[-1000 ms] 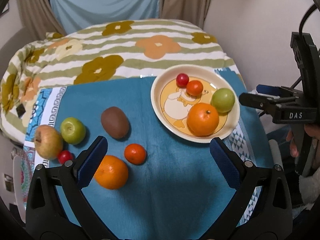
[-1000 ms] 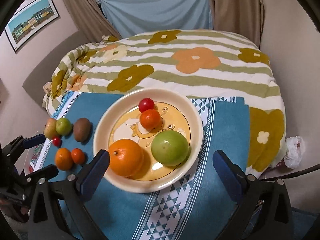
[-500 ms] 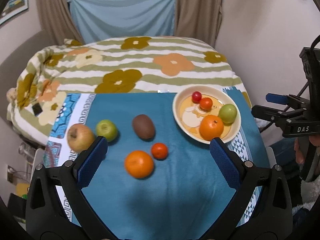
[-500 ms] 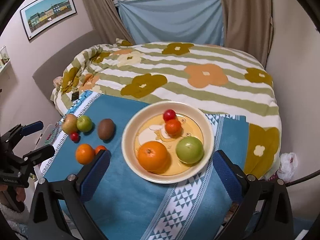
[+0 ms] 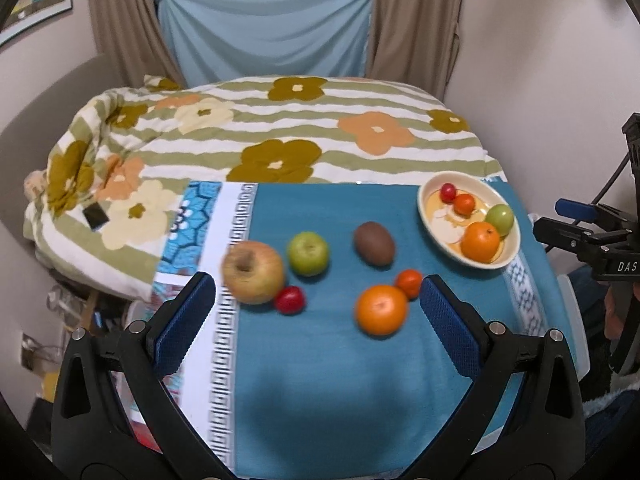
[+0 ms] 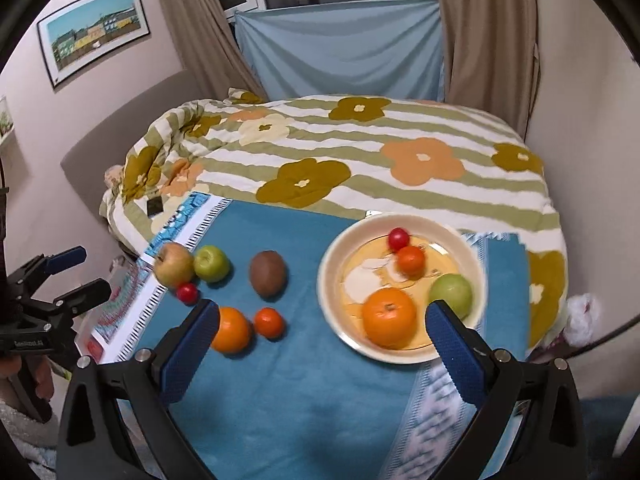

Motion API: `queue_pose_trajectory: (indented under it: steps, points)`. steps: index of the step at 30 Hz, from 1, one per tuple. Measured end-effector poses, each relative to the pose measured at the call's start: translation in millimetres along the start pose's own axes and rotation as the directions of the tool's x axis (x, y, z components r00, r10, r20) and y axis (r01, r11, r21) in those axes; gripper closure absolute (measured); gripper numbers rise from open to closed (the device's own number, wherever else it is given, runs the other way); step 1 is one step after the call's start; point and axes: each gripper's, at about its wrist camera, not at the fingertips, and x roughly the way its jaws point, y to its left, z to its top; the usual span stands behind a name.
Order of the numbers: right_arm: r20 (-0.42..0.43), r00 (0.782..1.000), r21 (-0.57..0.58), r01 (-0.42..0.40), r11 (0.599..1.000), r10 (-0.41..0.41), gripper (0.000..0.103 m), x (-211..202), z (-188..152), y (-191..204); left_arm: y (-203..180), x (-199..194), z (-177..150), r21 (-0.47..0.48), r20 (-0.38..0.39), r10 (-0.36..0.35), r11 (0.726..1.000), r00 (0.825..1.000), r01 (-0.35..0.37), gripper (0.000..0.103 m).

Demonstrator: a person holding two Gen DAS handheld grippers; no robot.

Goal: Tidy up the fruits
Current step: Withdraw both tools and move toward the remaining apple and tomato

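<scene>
On a blue cloth (image 5: 320,380) lie a yellow-red apple (image 5: 253,272), a green apple (image 5: 308,253), a kiwi (image 5: 374,243), a small red fruit (image 5: 290,299), an orange (image 5: 381,309) and a small tangerine (image 5: 409,283). A cream plate (image 6: 332,304) at the right holds an orange (image 6: 389,317), a green apple (image 6: 451,295), a tangerine (image 6: 410,260) and a small red fruit (image 6: 399,238). My left gripper (image 5: 316,320) hovers open above the cloth's near left side. My right gripper (image 6: 320,352) is open above the cloth, near the plate. Neither holds anything.
The cloth lies on a bed with a striped, flowered quilt (image 5: 280,136). A wall (image 5: 540,60) stands close on the right, curtains (image 6: 480,28) and a light blue sheet (image 6: 340,48) at the back. A small black object (image 5: 95,214) lies on the quilt at left.
Both grippers have pulled back and risen, so the fruit and plate look smaller. The left view has swung left. No fruit has moved; both grippers stayed open.
</scene>
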Motion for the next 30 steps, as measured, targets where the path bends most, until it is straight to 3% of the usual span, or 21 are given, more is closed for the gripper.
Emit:
queue_pose_trajectory:
  steps: [10,22,30]
  points:
    - [-0.067,0.997,0.112,0.048,0.993,-0.04,0.0,34.3,-14.1,58.0,66.0,30.2,3.1,0.037,-0.051,-0.083,0.996,0.995,0.085,0.0]
    - [-0.116,0.986,0.28,0.152,0.948,-0.124,0.0,76.3,-47.3,76.4,89.7,107.5,3.9,0.117,-0.149,-0.204,0.968,0.968,0.222,0.0]
    - [-0.155,0.976,0.283,0.19,0.94,-0.151,0.004,101.6,-58.5,93.2,84.9,146.1,-4.1,0.155,-0.204,-0.228,0.953,0.952,0.261,0.0]
